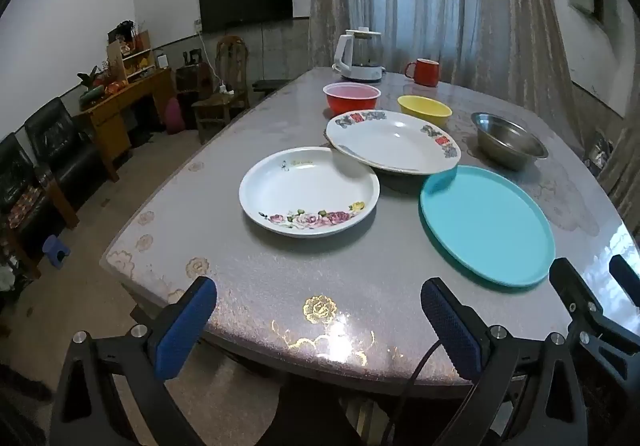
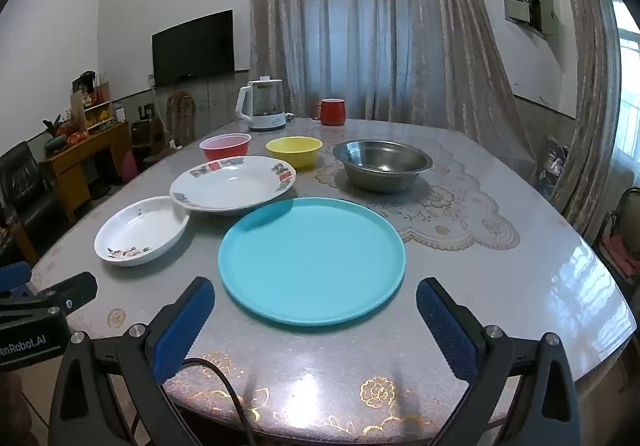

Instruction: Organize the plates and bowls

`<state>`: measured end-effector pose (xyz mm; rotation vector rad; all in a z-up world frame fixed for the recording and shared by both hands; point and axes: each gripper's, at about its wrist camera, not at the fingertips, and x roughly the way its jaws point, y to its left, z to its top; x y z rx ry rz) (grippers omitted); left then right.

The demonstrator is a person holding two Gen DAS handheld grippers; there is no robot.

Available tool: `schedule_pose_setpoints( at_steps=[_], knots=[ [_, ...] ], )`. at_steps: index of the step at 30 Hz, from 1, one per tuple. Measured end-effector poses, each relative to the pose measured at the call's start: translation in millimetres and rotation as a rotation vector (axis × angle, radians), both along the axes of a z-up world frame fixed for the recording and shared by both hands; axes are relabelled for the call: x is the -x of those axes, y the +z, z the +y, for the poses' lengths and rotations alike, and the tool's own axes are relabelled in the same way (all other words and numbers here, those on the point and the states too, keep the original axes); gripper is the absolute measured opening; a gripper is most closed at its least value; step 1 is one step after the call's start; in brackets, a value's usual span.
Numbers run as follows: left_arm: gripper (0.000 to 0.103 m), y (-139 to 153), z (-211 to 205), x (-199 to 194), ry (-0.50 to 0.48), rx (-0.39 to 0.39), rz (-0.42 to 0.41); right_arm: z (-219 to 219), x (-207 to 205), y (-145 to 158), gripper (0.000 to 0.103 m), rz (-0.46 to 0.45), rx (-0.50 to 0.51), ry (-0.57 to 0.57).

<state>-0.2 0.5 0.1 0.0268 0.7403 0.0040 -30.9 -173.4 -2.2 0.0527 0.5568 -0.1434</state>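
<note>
Plates and bowls on my table [image 2: 500,286], my left gripper [image 1: 318,320] spread empty, my right gripper [image 2: 314,320] spread empty before teal plate [image 2: 312,260].

Bare worktop [image 2: 500,286] lies right of the teal plate [image 2: 312,258]; white plates [image 2: 236,182], bowls [image 2: 382,164], kettle [image 2: 262,104] and mug [image 2: 332,111] crowd the middle and far side

Three plates [image 2: 311,258], three bowls [image 2: 382,164] apart on table
</note>
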Motion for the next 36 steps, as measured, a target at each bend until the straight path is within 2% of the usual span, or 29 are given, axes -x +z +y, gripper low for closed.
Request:
schedule_pose_setpoints(
  at_steps=[5, 6, 8, 10, 36],
  knots=[
    [0.103, -6, -3, 7, -0.003, -0.007, -0.007, 4, 0, 1, 0.103, 0.004, 0.011, 0.010],
    [0.103, -7, -1, 0, -0.006, -0.002, 0.021, 6, 0, 1, 0.103, 0.004, 0.014, 0.014],
    [0.103, -9, 2, -1, -0.011, 0.008, 0.024, 8, 2, 2, 0.103, 0.005, 0.018, 0.021],
    [0.103, -9, 2, 0, -0.007, 0.009, 0.022, 1, -1, -7, 0.103, 0.018, 0.000, 0.003],
    [0.103, -5, 0, 0, -0.001, -0.010, 0.018, 0, -4, -10, 0.103, 0.052, -0.039, 0.021]
  ],
)
